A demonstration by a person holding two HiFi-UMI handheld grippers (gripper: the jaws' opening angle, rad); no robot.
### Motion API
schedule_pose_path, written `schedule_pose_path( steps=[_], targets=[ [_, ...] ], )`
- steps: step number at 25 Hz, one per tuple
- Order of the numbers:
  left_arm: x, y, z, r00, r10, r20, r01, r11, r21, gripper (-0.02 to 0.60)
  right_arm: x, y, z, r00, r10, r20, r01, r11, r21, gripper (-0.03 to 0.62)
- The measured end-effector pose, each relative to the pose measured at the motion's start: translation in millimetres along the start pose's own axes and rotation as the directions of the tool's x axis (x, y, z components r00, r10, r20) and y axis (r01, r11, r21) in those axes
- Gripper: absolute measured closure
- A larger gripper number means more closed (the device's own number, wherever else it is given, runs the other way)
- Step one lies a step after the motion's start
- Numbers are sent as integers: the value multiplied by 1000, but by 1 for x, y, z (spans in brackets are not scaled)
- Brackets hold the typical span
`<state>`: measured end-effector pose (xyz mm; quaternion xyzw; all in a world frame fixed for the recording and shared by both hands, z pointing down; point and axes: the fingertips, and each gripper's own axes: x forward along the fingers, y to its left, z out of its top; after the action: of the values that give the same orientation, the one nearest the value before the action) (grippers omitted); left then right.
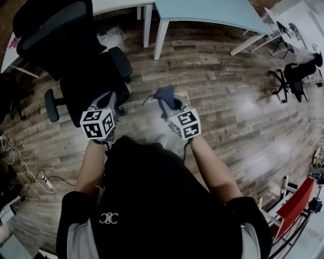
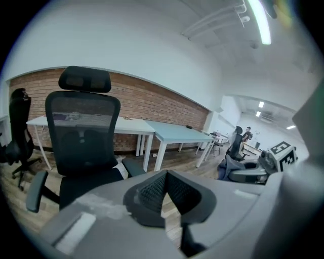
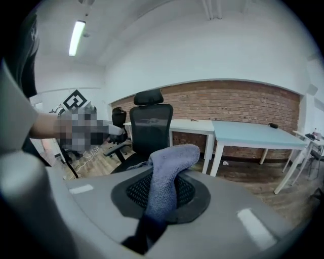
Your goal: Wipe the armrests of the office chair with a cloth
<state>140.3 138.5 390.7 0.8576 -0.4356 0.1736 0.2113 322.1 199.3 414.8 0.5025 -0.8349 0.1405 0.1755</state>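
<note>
The black office chair stands on the wooden floor ahead and to my left, with its two armrests out to its sides. In the left gripper view the chair faces me, armrests bare. My left gripper hovers over the seat's front edge; its jaws are shut with nothing in them. My right gripper is held to the right of the chair, shut on a blue-grey cloth. The cloth sticks up between the jaws and flops over.
White and pale blue tables stand behind the chair against a brick wall. Another black chair is far right, a red chair near right. Cables lie on the floor at left. A further black chair stands left.
</note>
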Motion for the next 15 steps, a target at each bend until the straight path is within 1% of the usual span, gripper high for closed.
schedule_pose_path(
  steps=[4, 7, 10, 12, 15],
  targets=[
    [-17, -4, -8, 993, 119, 7, -118, 992, -34, 575, 18, -9, -5, 992, 124, -34, -126, 991, -45, 545],
    [-33, 3, -18, 980, 201, 5, -200, 978, -61, 575, 45, -2, -9, 972, 217, -85, -226, 967, -118, 545],
    [-47, 16, -27, 963, 270, 7, -267, 957, -115, 575, 75, 13, -7, 945, 298, -138, -320, 929, -183, 545],
    [-54, 29, -31, 950, 312, 15, -305, 939, -160, 575, 96, 25, -2, 922, 349, -170, -381, 897, -223, 545],
    [-54, 53, -36, 937, 349, 25, -335, 916, -221, 575, 129, 42, 3, 888, 394, -239, -452, 846, -284, 545]
  ],
)
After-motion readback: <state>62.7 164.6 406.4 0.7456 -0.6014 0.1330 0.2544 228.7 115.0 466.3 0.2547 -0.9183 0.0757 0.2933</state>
